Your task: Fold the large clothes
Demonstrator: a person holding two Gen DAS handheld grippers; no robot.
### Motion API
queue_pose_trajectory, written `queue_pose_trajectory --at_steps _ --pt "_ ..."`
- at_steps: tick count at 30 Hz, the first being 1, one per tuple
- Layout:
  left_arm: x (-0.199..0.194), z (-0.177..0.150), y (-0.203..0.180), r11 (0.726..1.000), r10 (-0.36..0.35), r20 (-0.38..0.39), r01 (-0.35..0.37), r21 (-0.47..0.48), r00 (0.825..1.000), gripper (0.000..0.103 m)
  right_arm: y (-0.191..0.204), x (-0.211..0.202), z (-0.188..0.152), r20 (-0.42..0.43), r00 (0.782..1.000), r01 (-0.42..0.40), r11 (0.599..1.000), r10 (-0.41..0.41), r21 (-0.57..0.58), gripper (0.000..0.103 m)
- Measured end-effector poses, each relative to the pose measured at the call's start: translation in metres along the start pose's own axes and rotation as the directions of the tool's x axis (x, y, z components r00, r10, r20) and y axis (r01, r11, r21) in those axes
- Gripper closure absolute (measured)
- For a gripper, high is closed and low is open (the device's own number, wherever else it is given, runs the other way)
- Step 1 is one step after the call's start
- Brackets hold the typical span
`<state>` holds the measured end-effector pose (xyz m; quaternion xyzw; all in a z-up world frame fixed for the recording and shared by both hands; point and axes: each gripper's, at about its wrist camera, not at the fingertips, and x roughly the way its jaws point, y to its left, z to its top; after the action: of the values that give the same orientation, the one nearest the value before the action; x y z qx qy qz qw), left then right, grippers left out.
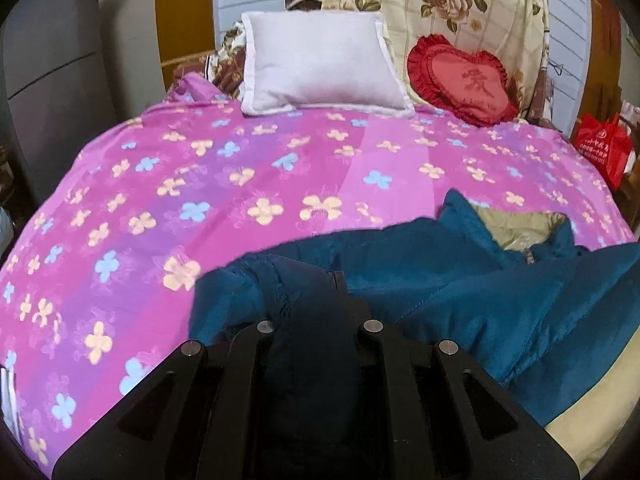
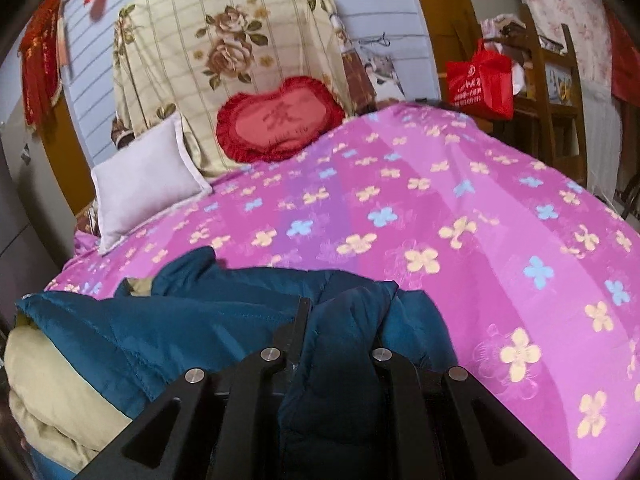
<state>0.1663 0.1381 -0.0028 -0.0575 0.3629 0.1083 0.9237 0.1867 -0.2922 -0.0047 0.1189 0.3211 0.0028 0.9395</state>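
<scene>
A large teal padded jacket [image 1: 460, 296] with a beige lining [image 1: 516, 228] lies on a pink flowered bedspread [image 1: 200, 184]. My left gripper [image 1: 316, 280] is shut on a bunched fold of its teal cloth, which drapes over and hides the fingertips. In the right wrist view the same jacket [image 2: 192, 320] spreads to the left, its beige lining [image 2: 52, 392] showing at the lower left. My right gripper [image 2: 324, 312] is shut on another fold of the jacket, with cloth piled between and over the fingers. Both grippers point down toward the bed.
A white pillow [image 1: 320, 68] and a red heart cushion [image 1: 460, 84] rest at the head of the bed against a rose-print quilt [image 1: 440, 4]. A red bag [image 2: 480, 80] hangs on a wooden chair [image 2: 556, 92] past the bed's right side.
</scene>
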Motion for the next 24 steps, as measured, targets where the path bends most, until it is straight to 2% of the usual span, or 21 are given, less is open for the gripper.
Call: queue_pose_trajectory --at_steps 4,11,19,22,24 --pt "0.011 -0.004 0.007 0.999 -0.036 -0.026 0.035 -0.041 0.999 0.091 0.000 0.010 -0.003 -0.046 0.999 -0.011 1.000 0.011 0.002 0.091" --pt "0.006 -0.006 0.012 0.995 -0.060 -0.036 0.057 -0.085 0.998 0.087 -0.007 0.013 -0.004 -0.074 0.996 -0.049 0.998 0.053 0.048 0.088" --pt "0.005 -0.004 0.015 0.991 -0.096 -0.063 0.089 -0.099 0.993 0.085 -0.007 0.007 -0.001 -0.118 0.992 -0.033 0.996 0.043 0.085 0.086" --pt "0.002 0.001 0.025 0.976 -0.170 -0.068 0.158 -0.151 0.983 0.078 -0.013 -0.004 0.003 -0.094 0.994 -0.047 0.986 0.062 0.160 0.080" --pt "-0.002 0.004 0.034 0.953 -0.239 -0.059 0.222 -0.207 0.969 0.065 -0.020 -0.010 0.003 -0.087 0.992 -0.071 0.968 0.094 0.239 0.076"
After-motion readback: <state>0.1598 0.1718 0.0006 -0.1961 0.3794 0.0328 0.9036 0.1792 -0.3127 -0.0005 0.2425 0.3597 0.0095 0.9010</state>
